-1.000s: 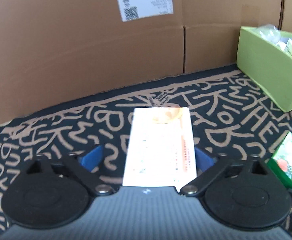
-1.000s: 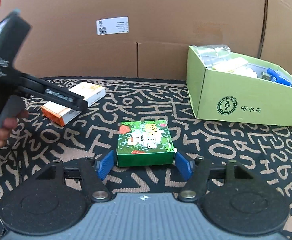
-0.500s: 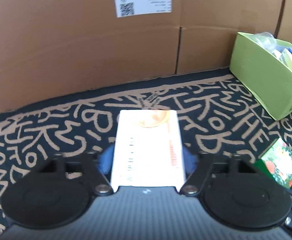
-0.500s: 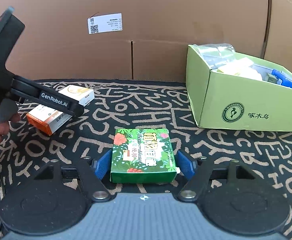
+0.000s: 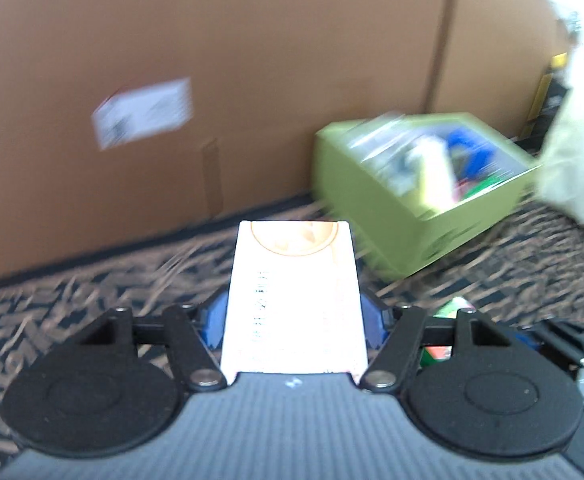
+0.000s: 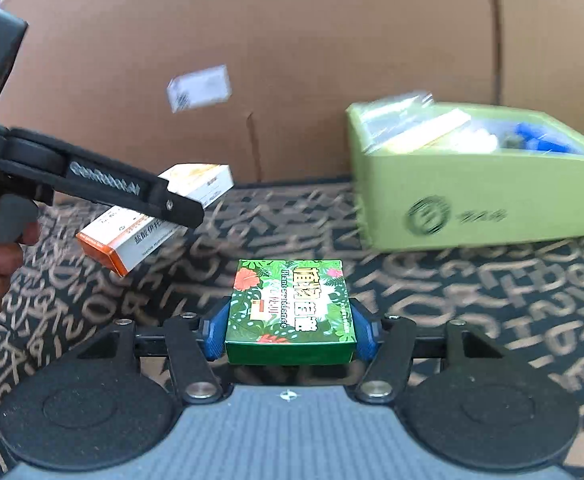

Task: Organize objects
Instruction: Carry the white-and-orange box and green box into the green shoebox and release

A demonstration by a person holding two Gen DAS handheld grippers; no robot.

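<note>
Green bin [image 6: 471, 200] holds packets, blue item [image 6: 539, 142], perhaps more; blurred

Both fisheye views are bright and evenly lit, with dark rounded corners and bowed lines toward the edges. In the left wrist view the white box [image 5: 295, 300] is sharp but glares almost blank, while the green bin [image 5: 375, 200], the label [image 5: 142, 112] and the patterned cloth [image 5: 92, 288] smear with motion blur. In the right wrist view the green box [image 6: 290, 308] is crisp with a soft shadow beneath it, and the background is streaked.
</note>
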